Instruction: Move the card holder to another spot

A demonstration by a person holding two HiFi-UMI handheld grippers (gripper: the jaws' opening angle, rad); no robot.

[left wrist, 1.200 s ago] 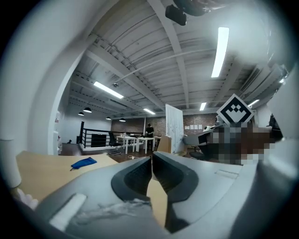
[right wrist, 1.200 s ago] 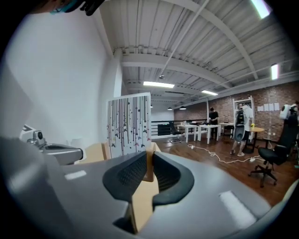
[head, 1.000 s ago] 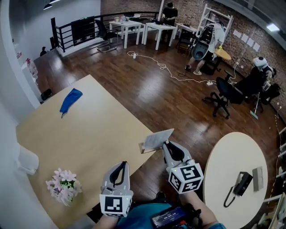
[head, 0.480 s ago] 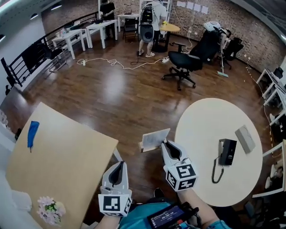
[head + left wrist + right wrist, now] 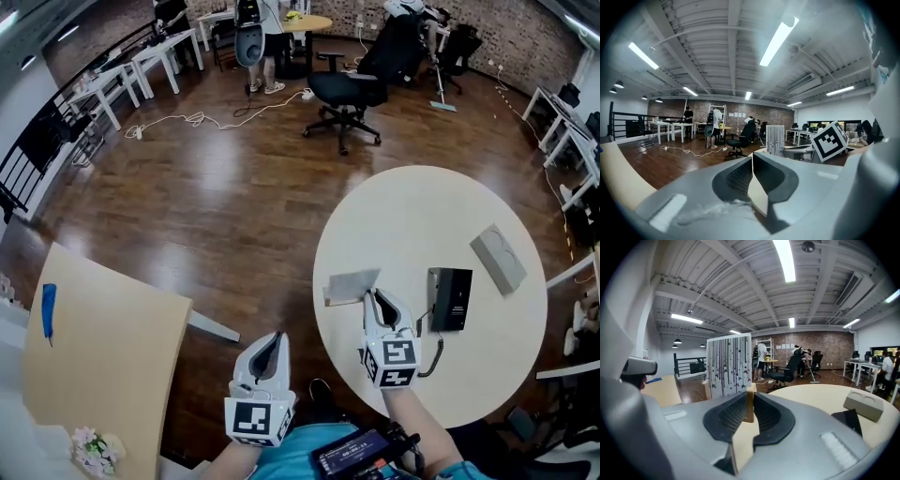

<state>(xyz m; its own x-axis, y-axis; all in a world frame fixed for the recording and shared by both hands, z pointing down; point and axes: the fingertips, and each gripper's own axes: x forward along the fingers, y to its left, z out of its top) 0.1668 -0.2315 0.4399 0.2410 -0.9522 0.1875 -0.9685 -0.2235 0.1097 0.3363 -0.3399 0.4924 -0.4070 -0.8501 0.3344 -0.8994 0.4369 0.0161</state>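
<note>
Brick-walled loft office with a dark wood floor, a round table (image 5: 394,216) on the right and a square table (image 5: 103,366) on the left. Pinches the wooden foot of the card holder (image 5: 352,284) between the jaws of the right gripper (image 5: 369,296), with the card standing up from it, over the round table's left edge, near a black phone (image 5: 450,298) and well apart from a grey box (image 5: 498,260) toward the right edge. Holds the left gripper (image 5: 275,337) with its jaws pressed together on nothing, over the floor between the two tables.
</note>
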